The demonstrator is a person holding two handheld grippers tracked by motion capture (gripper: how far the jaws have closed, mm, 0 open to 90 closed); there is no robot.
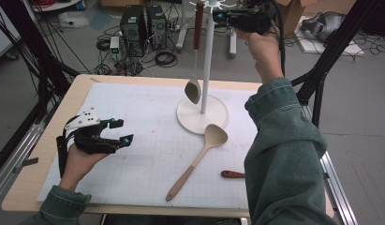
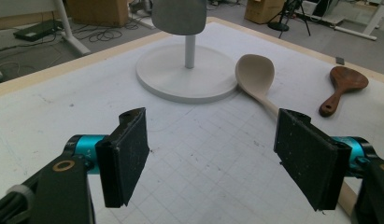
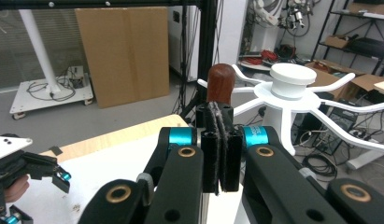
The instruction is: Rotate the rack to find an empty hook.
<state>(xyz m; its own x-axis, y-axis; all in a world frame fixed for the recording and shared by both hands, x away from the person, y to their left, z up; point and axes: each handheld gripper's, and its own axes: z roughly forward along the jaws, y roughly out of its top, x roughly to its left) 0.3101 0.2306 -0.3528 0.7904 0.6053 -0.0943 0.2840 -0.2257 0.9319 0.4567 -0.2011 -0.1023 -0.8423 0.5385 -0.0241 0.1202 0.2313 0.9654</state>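
Wooden-handled, the grey ladle [image 1: 195, 70] hangs from the white rack [image 1: 206, 61], at 12 o'clock on the mat. The right gripper [image 1: 218, 18] is up at the rack's top arms, its jaws pressed flat together with nothing between them, just beside the handle's brown tip [image 3: 221, 84]. I judge that the hanging step is finishing; next the pale spoon [image 1: 199, 157] at 5 o'clock from the rack's base must be picked up. The left gripper [image 1: 121, 132] rests at 9 o'clock, jaws wide and empty. Its own view shows the whole dark brown spoon [image 2: 343, 86], which the sleeve [image 1: 279, 154] mostly covers in the high view.
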